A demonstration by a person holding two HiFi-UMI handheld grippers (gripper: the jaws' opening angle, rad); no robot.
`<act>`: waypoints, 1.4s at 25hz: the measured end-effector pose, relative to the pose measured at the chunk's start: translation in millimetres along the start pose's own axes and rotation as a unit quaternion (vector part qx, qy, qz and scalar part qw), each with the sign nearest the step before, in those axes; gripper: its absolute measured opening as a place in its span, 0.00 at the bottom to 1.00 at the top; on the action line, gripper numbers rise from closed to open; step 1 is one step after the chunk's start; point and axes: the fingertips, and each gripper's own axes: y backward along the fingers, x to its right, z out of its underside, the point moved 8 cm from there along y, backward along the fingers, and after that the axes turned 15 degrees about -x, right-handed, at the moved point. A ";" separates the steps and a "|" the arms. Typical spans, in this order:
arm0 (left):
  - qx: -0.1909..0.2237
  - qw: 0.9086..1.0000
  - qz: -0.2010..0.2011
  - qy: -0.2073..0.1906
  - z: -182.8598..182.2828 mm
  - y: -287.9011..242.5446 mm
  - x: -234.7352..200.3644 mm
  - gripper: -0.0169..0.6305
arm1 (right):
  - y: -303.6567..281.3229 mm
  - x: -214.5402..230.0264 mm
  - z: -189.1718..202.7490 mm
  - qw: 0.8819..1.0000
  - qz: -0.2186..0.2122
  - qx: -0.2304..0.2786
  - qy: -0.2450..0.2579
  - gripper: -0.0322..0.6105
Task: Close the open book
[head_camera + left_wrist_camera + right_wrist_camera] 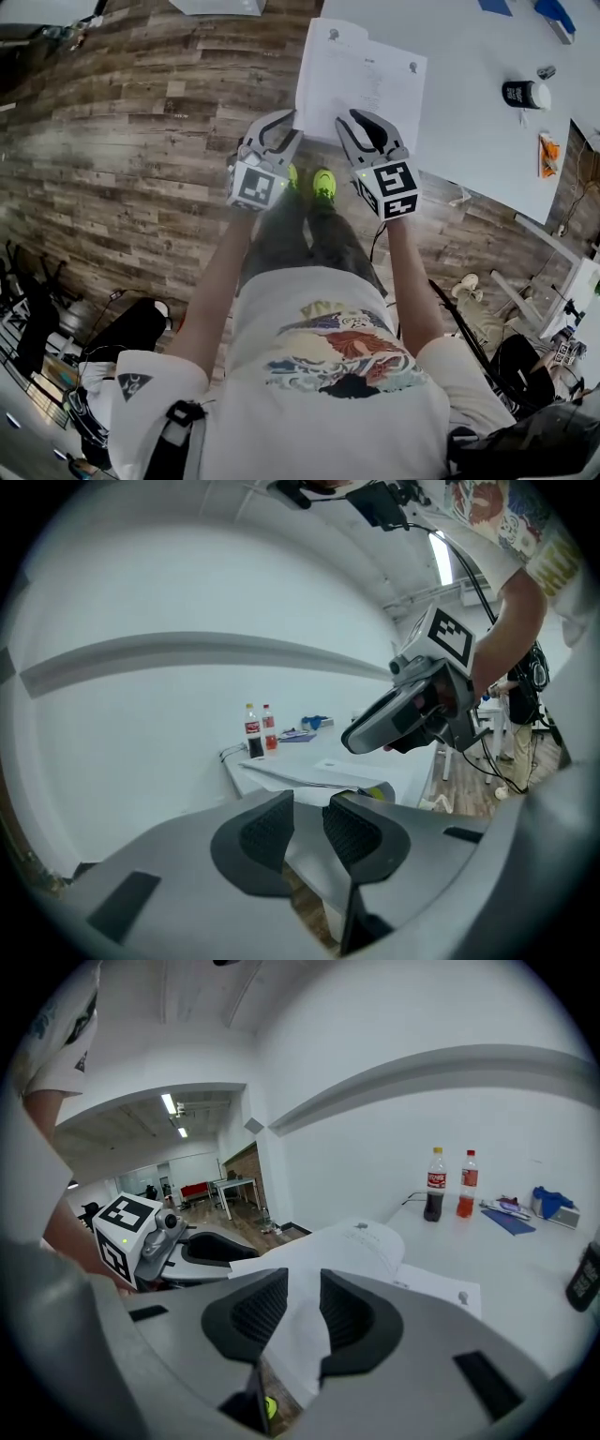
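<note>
Overhead, the open book lies at the near edge of the white surface, its near leaf curling upward. The right gripper has its jaws clamped on that leaf. The left gripper seems clamped on the leaf's corner, though shadow blurs it.

Book: white, open, printed pages; at table edge, near side overhanging, one leaf lifted, curved

Bare tabletop stretches from the book to far bottles.
</note>
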 end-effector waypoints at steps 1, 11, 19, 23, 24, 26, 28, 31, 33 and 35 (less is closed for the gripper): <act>0.003 1.000 -0.001 -0.014 -6.3 -0.4 1.0 0.18 | 2.9 1.3 -0.2 1.000 0.002 0.003 -0.001 0.21; -0.001 0.998 0.012 -0.065 -47.4 -2.0 28.9 0.18 | 47.3 13.3 16.3 1.000 0.014 0.012 -0.020 0.21; 0.011 0.996 0.031 -0.082 -79.3 -15.6 56.2 0.17 | 78.4 33.3 31.8 0.998 0.022 0.026 -0.044 0.21; 0.012 0.995 0.048 -0.083 -92.5 -29.6 71.6 0.17 | 90.3 42.3 38.6 0.998 0.031 0.030 -0.050 0.21; 0.011 0.995 0.052 -0.085 -94.8 -32.8 76.0 0.17 | 93.5 43.8 40.6 0.998 0.033 0.032 -0.052 0.21; 0.014 0.994 0.059 -0.089 -99.3 -39.0 84.6 0.17 | 100.0 47.2 44.7 0.997 0.037 0.036 -0.056 0.21; 0.021 0.993 0.067 -0.090 -105.5 -44.0 93.0 0.17 | 107.2 50.6 49.4 0.997 0.041 0.039 -0.060 0.21; 0.030 0.993 0.078 -0.079 -118.7 -44.1 100.9 0.16 | 117.7 53.5 56.6 0.996 0.043 0.043 -0.069 0.21; 0.037 0.994 0.078 -0.061 -126.6 -40.3 101.5 0.16 | 123.3 54.0 60.4 0.995 0.043 0.049 -0.078 0.21; 0.046 0.995 0.075 -0.041 -131.7 -34.7 100.3 0.14 | 127.7 53.9 62.6 0.994 0.041 0.055 -0.082 0.21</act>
